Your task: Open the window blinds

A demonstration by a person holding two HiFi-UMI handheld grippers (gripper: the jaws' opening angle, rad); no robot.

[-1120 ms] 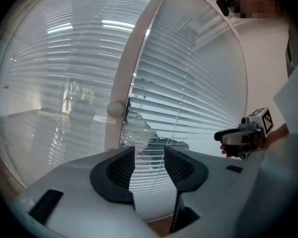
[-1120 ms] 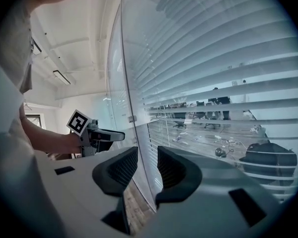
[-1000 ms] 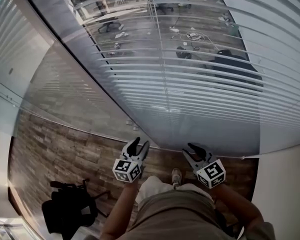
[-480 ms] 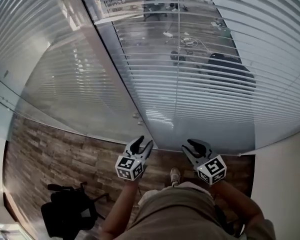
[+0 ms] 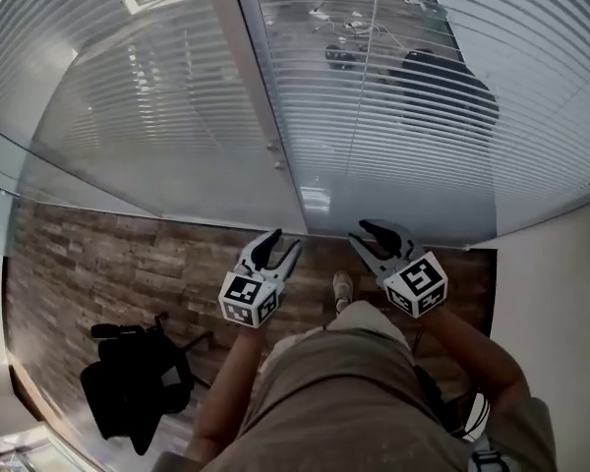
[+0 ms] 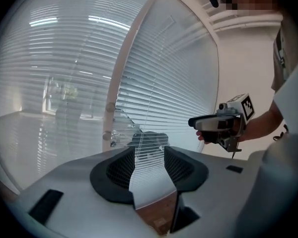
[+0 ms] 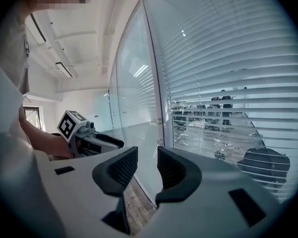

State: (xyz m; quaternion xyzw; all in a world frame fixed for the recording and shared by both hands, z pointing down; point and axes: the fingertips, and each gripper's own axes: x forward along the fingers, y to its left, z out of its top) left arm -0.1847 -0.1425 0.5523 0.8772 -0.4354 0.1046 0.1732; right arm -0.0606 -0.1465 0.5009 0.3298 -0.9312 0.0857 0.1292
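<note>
The window blinds [image 5: 423, 116] hang behind a glass wall, with their slats partly tilted so a room shows through. A thin cord [image 5: 366, 96] runs down the pane. My left gripper [image 5: 283, 244] and right gripper [image 5: 367, 236] are held side by side just short of the foot of the glass. Both are open and hold nothing. In the left gripper view the open left gripper [image 6: 149, 155] frames the blinds [image 6: 169, 83] and the cord [image 6: 150, 108]. In the right gripper view the right gripper [image 7: 147, 157] points along the glass at the blinds [image 7: 228, 83].
A pale upright post [image 5: 248, 77] splits the glass, with small round fittings [image 5: 273, 150] on it. More slatted glass [image 5: 128, 116] runs off to the left. A black office chair [image 5: 133, 391] stands on the wood floor behind on the left. A plain wall [image 5: 556, 293] closes the right side.
Both grippers and the person have moved closer to the glass, and the view has swung so the post and cord sit further right. The jaws are as wide as before.
</note>
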